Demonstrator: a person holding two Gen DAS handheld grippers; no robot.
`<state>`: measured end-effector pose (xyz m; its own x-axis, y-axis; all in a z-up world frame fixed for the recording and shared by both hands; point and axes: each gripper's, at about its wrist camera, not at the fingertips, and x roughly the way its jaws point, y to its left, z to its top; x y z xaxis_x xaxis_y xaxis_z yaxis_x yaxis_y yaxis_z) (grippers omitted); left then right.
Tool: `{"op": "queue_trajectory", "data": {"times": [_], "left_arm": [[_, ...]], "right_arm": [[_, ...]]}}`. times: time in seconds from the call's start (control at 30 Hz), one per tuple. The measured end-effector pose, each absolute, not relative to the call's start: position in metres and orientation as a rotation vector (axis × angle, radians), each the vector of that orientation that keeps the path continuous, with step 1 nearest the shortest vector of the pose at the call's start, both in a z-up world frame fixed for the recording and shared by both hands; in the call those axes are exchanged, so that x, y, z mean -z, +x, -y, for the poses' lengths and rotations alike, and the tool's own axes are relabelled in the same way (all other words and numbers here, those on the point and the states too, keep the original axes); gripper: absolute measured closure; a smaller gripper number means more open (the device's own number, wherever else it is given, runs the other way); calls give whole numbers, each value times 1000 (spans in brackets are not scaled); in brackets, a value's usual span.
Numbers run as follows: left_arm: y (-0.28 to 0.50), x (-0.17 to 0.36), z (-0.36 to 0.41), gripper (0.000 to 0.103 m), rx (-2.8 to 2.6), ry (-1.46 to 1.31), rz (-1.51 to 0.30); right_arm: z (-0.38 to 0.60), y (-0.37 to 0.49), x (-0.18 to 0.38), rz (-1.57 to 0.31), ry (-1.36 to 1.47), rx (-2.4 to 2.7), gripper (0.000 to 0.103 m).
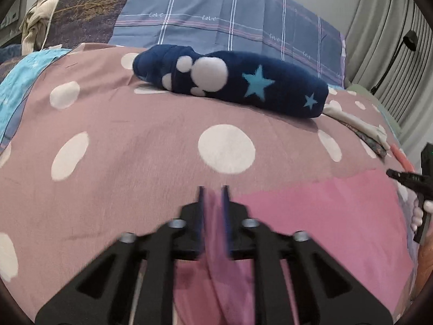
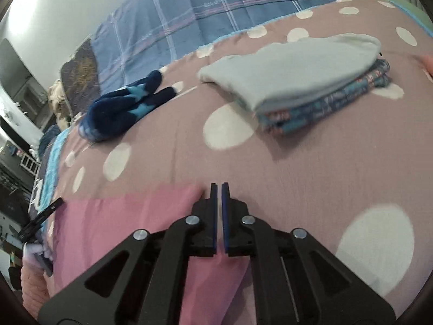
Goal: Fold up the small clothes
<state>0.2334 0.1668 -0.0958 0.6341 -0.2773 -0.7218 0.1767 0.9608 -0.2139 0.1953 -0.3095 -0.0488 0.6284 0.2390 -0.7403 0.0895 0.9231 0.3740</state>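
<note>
We see a thin, smooth pink fabric garment [image 1: 311,216] lying flat on the matte mauve bedspread with large white polka dots [image 1: 135,140], at the near edge of the bed.

The left black hinged-link gripper [image 1: 213,192] is clamped on a bunched fold of the pink garment: cloth fills the narrow gap between its two flat blue pads, and the fold runs back toward the camera as a blurred ridge.

The right black gripper of the same build [image 2: 219,187] has its blue pads drawn nearly together with only a thin slit between them. The pink garment's edge [image 2: 130,216] lies just beside its left finger and passes under the linkage; we cannot tell whether any cloth is pinched in the slit.

Farther back on the bedspread lies a plush navy fleece item [image 1: 243,81], rolled into a soft cylinder and printed with white rounded blobs and light blue stars. In the right wrist view the same item [image 2: 119,113] appears as a rumpled bundle.

To the right sits a folded stack: a smooth pale grey-white knit piece [image 2: 292,67] resting on a blue patterned fabric piece [image 2: 324,105], whose layered edges show.

A blue plaid quilt with pink and white lines [image 1: 216,16] rises behind the bed.
</note>
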Motion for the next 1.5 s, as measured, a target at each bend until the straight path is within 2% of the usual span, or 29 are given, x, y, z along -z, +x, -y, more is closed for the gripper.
{"op": "queue_trajectory", "data": {"times": [0.07, 0.17, 0.33, 0.43, 0.63, 0.77, 0.8, 0.83, 0.87, 0.9, 0.97, 1.13, 1.2, 1.23, 1.27, 1.33, 1.37, 1.4, 1.5], "left_arm": [[213, 87, -177, 64, 245, -128, -813], [157, 71, -195, 56, 252, -150, -755], [60, 72, -208, 55, 327, -253, -735], [9, 83, -205, 55, 364, -308, -755], [-39, 106, -189, 55, 393, -327, -827], [-45, 119, -184, 55, 410, -386, -852], [-42, 121, -181, 55, 412, -389, -845], [-43, 122, -181, 55, 409, -392, -840], [-40, 122, -180, 55, 406, -402, -835], [-38, 121, -180, 57, 394, -410, -829], [-36, 117, -182, 98, 355, -408, -829], [-46, 118, -195, 98, 348, -462, -835], [-48, 122, -198, 94, 352, -494, -858], [-48, 124, -198, 78, 358, -509, -873], [-49, 127, -197, 67, 363, -522, -887], [-51, 126, -192, 57, 396, -533, -870], [-50, 126, -188, 51, 417, -538, -868], [-47, 127, -184, 49, 443, -551, -868], [-30, 133, -177, 48, 471, -597, -855]], "right_arm": [[305, 168, 41, -872, 379, -121, 91], [304, 114, 35, -844, 398, -171, 80], [298, 29, 40, -833, 464, -222, 77], [289, -8, 46, -836, 470, -239, 71], [271, -26, 59, -862, 461, -255, 65], [257, -21, 62, -857, 414, -258, 47], [253, -17, 63, -862, 399, -260, 50], [251, -13, 64, -864, 388, -258, 59], [250, -11, 64, -876, 380, -244, 100], [255, -15, 62, -864, 406, -222, 99], [267, -25, 59, -834, 459, -202, 99], [286, -41, 79, -907, 482, -137, 102], [294, -50, 80, -897, 543, -160, 100], [297, -54, 79, -888, 565, -160, 99], [298, -57, 77, -881, 577, -170, 98], [295, -59, 74, -876, 602, -224, 87], [291, -58, 72, -875, 605, -251, 71], [285, -55, 72, -881, 603, -273, 55], [272, -33, 78, -901, 603, -272, 35]]}}
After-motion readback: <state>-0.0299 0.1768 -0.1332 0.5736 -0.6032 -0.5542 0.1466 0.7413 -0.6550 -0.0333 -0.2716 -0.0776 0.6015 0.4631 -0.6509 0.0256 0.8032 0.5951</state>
